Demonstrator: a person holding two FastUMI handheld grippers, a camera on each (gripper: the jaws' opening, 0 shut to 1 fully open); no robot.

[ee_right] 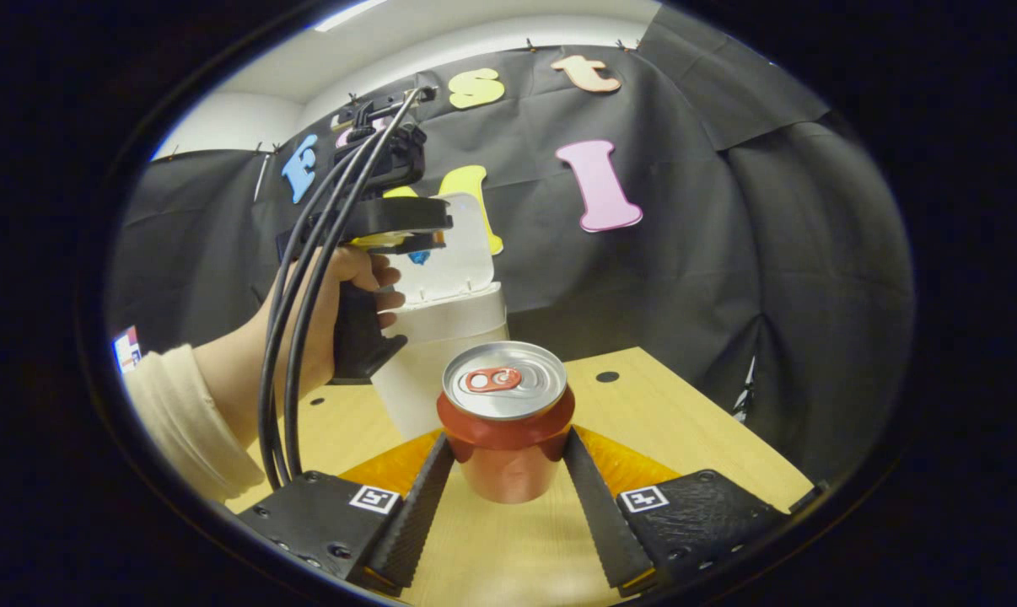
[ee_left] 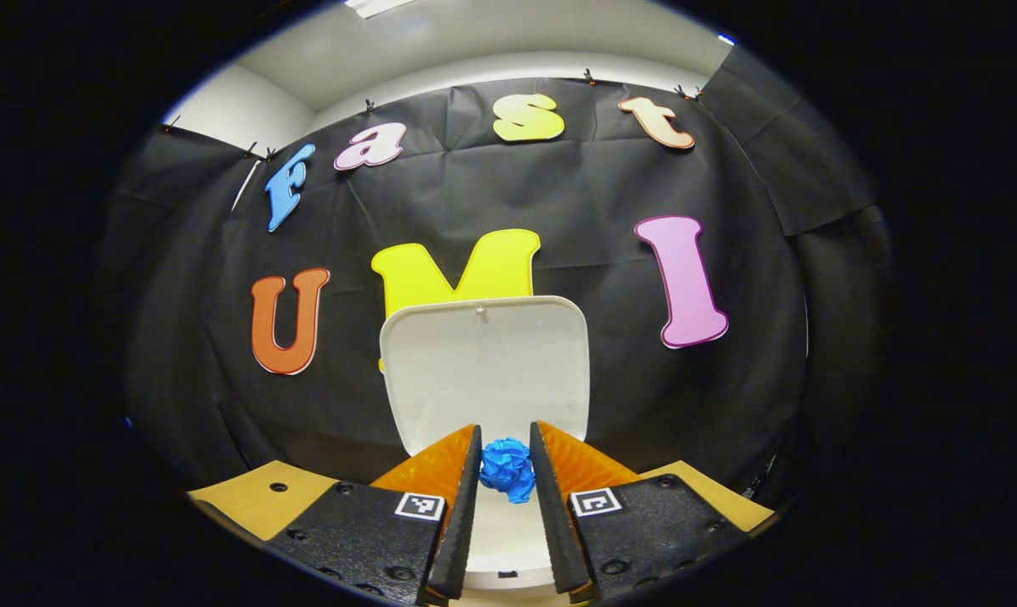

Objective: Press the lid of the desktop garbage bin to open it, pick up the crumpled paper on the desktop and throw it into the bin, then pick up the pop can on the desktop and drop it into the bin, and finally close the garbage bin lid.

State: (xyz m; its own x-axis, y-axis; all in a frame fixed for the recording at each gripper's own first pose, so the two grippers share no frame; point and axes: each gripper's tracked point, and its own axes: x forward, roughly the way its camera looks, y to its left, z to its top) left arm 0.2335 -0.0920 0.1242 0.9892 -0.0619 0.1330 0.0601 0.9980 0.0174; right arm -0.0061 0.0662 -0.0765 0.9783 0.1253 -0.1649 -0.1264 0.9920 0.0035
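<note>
Left hand-held gripper (ee_left: 506, 468) clenched on the crumpled blue paper (ee_left: 508, 469), both fingers (ee_left: 462, 514) pressing its sides, ball held between the tips above the bin's open mouth. Just beyond, raised white bin lid (ee_left: 485, 371) standing upright, inner face toward the camera. Below the ball, pale rim of the bin (ee_left: 508, 548) between the fingers. Behind the lid, black cloth wall (ee_left: 593, 194) of the booth.

In the right gripper view, right hand-held gripper (ee_right: 506, 472) spread around the red pop can (ee_right: 507, 426), one finger (ee_right: 416, 506) on each side; contact with the can cannot be told, so grip state unclear. Can upright on the wooden counter (ee_right: 669, 421), silver top with red pull tab facing up. Just behind the can, to the far left, white desktop garbage bin (ee_right: 428, 354) with lid (ee_right: 458, 253) tipped up and back. Over the bin, left hand-held gripper (ee_right: 420, 253) seen from the side, a speck of blue paper (ee_right: 419, 256) at its tips, level with the open lid. A person's hand (ee_right: 340, 303) wrapped around its dark handle, light sleeve (ee_right: 184, 421) at the wrist, black cables (ee_right: 306, 320) trailing down toward the near left edge. A dark round hole (ee_right: 607, 377) in the counter, far right of the can.
</note>
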